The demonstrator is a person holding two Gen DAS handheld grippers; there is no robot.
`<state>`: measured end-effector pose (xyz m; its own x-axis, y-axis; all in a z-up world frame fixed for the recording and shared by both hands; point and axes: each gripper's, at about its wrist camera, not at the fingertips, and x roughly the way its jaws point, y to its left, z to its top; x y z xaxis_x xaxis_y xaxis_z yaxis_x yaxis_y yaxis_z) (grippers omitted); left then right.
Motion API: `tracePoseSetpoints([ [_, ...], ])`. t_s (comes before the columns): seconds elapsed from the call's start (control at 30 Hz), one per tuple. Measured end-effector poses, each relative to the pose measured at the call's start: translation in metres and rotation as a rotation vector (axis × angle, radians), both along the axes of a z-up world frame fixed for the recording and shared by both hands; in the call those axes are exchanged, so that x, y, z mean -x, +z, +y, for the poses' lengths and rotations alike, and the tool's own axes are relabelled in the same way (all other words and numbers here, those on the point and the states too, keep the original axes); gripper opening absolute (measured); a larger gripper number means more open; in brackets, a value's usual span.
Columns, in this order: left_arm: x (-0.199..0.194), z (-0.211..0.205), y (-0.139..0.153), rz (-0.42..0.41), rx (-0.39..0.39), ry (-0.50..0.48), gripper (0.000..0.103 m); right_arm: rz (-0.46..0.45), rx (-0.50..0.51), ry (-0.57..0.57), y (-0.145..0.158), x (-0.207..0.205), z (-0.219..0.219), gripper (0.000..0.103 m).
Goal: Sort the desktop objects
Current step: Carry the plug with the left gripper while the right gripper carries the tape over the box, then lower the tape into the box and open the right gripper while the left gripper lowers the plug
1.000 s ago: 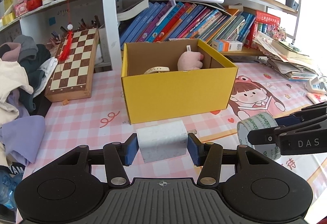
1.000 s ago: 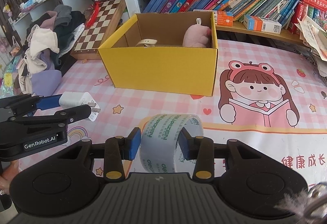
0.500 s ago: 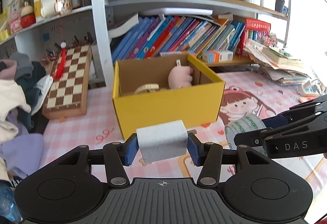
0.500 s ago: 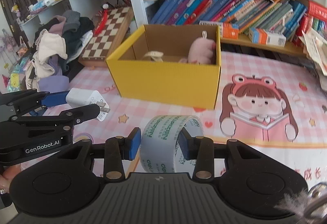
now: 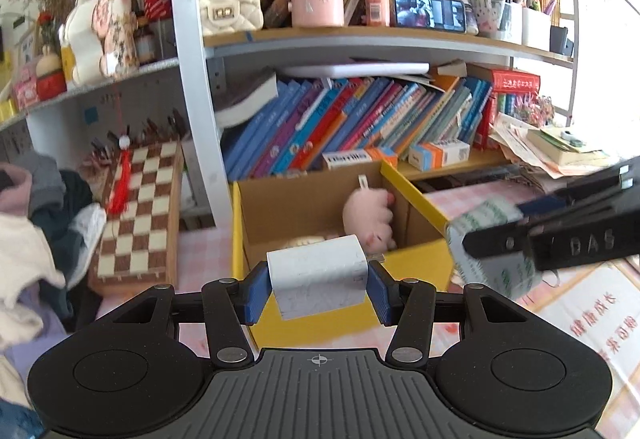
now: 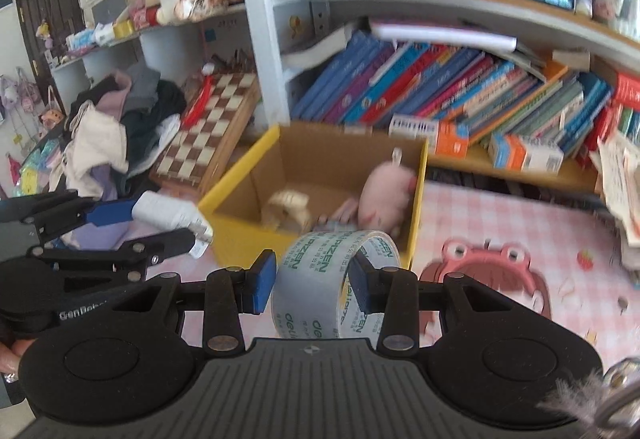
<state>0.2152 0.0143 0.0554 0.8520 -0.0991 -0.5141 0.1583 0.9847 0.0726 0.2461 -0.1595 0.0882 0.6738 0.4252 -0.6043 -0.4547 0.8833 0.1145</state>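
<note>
Both wrist views face the yellow box (image 5: pixel 340 207) closely.

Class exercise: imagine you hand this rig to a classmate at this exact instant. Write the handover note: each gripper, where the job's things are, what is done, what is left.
Left gripper: shut on the white charger, held in the air at the near wall of the yellow box.
Right gripper: shut on the tape roll, held in the air near the box's front corner.
Done: a pink plush toy and a cream hair clip already lie in the box.
Left: carry charger and tape over the opening and release them inside.
</note>
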Motion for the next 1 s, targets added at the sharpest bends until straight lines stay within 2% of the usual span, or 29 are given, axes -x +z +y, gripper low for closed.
tracePoseSetpoints([
  [0.03,-0.005,0.0,0.002,-0.006,-0.006,0.002,0.05,0.0,-0.008,0.007,0.003,-0.007,0.0,0.019],
  [0.27,-0.039,-0.003,0.014,-0.042,-0.026,0.024,0.05,-0.02,-0.041,0.035,0.017,-0.05,0.006,0.01],
  [0.57,-0.076,-0.013,0.023,-0.065,-0.044,0.046,0.05,-0.029,-0.03,0.083,0.023,-0.101,0.017,0.009],
  [1.0,-0.121,-0.031,-0.014,0.045,-0.081,0.071,0.05,0.047,0.059,0.204,-0.015,-0.176,0.065,0.009],
])
